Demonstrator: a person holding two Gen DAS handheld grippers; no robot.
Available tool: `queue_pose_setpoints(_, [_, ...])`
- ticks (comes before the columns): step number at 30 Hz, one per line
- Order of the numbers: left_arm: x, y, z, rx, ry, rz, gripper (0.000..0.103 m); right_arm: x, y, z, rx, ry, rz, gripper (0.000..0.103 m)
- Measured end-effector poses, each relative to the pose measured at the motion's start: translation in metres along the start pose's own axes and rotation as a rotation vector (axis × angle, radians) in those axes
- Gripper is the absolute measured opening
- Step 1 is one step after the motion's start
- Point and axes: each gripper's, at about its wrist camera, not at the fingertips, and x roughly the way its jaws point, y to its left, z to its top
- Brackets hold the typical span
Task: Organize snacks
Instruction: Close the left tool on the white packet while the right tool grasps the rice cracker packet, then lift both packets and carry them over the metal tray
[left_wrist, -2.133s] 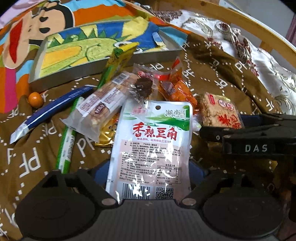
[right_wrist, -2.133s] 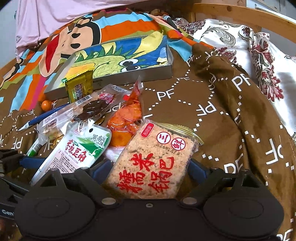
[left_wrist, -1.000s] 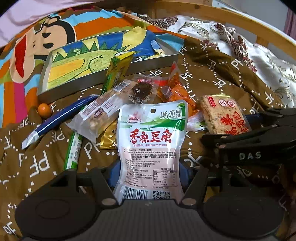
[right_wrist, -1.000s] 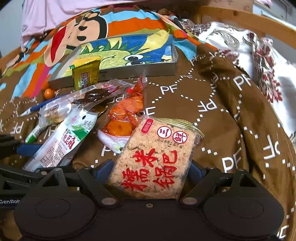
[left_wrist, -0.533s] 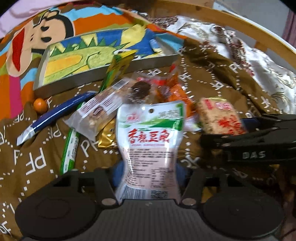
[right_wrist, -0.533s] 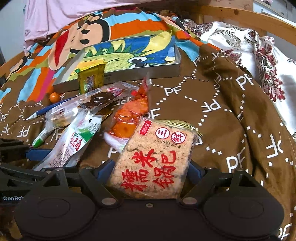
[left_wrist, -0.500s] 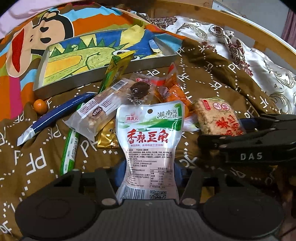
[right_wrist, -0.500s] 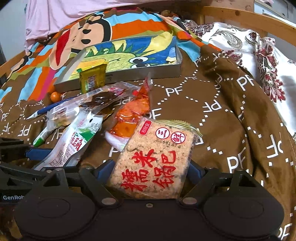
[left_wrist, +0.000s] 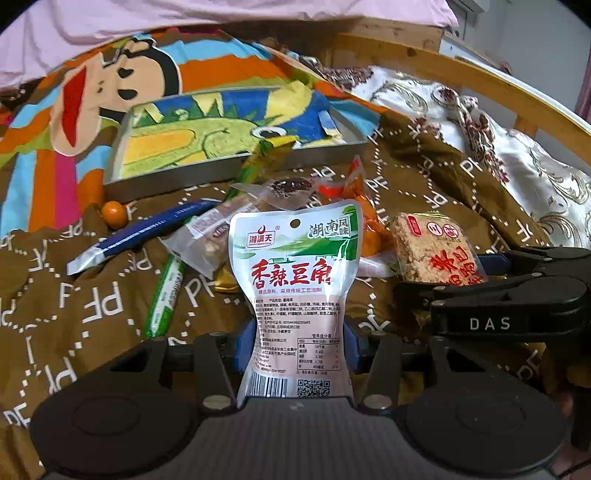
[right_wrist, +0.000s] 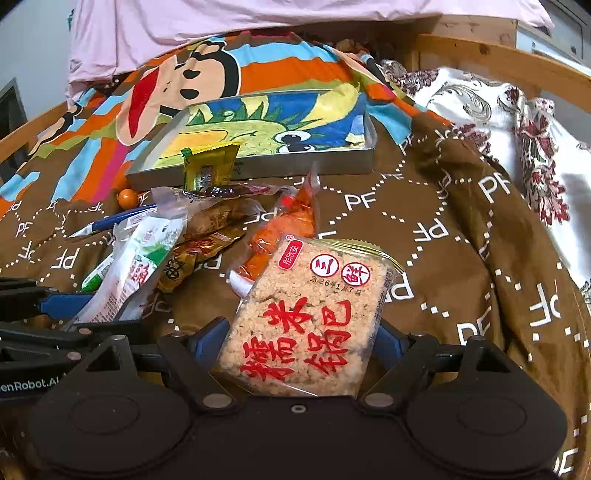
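Two tools, each pinching one snack packet. Left tool (left_wrist: 297, 349): blue pads pressed against both sides of the lower half of the white-and-green tofu pouch (left_wrist: 295, 291), which stands upright with its barcode end toward the camera, raised above the brown blanket (left_wrist: 92, 306). Right tool (right_wrist: 295, 345): pads closed on the near end of the rice-crisp packet (right_wrist: 310, 314), clear wrap, red characters, tilted slightly to the right; its far end appears to hang just above the blanket, contact not resolvable. From the left wrist view the right tool (left_wrist: 439, 275) sits on the right, beside the pouch, holding the same rice-crisp packet (left_wrist: 432, 247). Remaining snacks lie in a loose pile on the blanket beyond both tools: orange packet (right_wrist: 284, 229), clear packet with dark brown contents (left_wrist: 284, 188), blue stick pack (left_wrist: 144, 232), green stick pack (left_wrist: 166, 291), yellow-green sachet (right_wrist: 210, 166) leaning against the near wall of the tray. Small orange ball (left_wrist: 114, 214) at far left of the pile. Shallow metal tray (left_wrist: 229, 168) lies farther back, with a cartoon-print lining.
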Motion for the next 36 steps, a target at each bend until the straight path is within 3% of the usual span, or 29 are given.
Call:
queue_pose_setpoints(8, [-0.015,-0.001,-0.002,-0.038,-0.091,0.05,0.052,-0.009,0.001,0.004,-0.009,-0.062,-0.011,0.083])
queue_pose_setpoints(17, [-0.033,0.008,0.01,-0.14,-0.226,0.046,0.052,-0.024,0.003,0.012,-0.033,-0.172,-0.017,0.083])
queue_pose_setpoints(26, [-0.028,0.022,0.061,-0.224,-0.3,0.071,0.052,-0.029,0.0,0.042,-0.056,-0.298,0.011,0.083])
queue_pose_setpoints(36, [0.02,0.041,0.118,-0.35,-0.335,0.105,0.052,0.027,-0.01,0.098,-0.124,-0.382,0.025,0.083])
